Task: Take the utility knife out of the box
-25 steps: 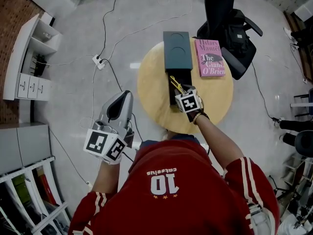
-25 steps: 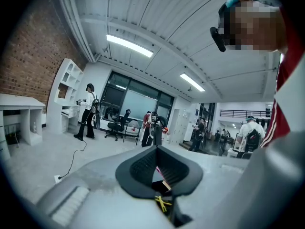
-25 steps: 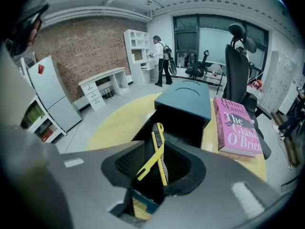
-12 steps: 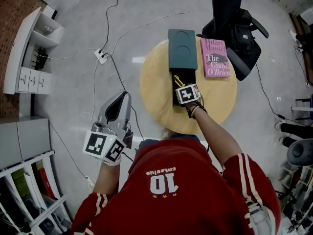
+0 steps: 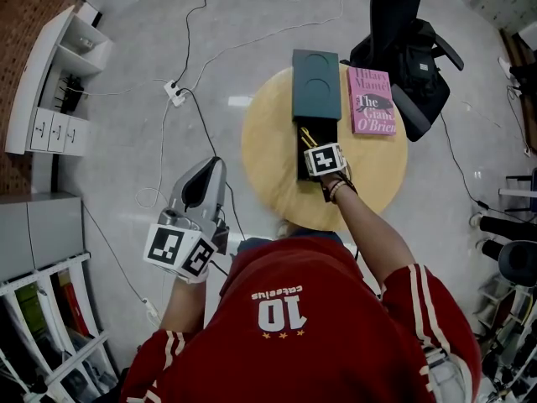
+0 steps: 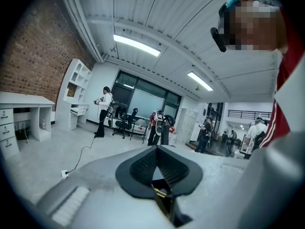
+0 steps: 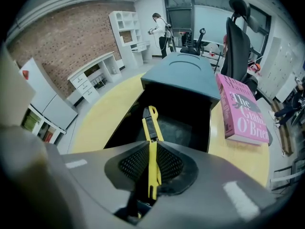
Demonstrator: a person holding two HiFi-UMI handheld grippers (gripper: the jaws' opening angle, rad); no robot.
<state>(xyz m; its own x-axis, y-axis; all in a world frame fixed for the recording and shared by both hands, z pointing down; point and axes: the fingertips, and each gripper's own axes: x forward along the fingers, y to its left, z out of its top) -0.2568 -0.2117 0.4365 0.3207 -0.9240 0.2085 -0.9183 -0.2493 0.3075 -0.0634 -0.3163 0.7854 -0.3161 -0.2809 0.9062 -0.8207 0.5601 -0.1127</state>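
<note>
A dark teal box [image 5: 315, 86] lies on the round wooden table [image 5: 268, 154], its black tray [image 7: 183, 109] slid out toward me. Inside the tray lies a yellow utility knife [image 7: 150, 128], its far end just visible in the head view [image 5: 307, 137]. My right gripper [image 7: 152, 163] points steeply down into the tray, jaws closing, both pads against the knife's handle. The marker cube [image 5: 325, 159] hides the jaws from above. My left gripper [image 6: 158, 149] is shut on nothing, held off the table's left side [image 5: 207, 170] over the floor.
A pink book [image 5: 370, 101] lies right of the box. A black office chair [image 5: 411, 49] with a bag stands behind the table. Cables and a power strip [image 5: 176, 95] cross the floor at left, white shelving [image 5: 59, 82] beyond. Several people stand far off.
My right gripper sank into the open tray and its jaws closed around the yellow knife. The left gripper stayed where it was.
</note>
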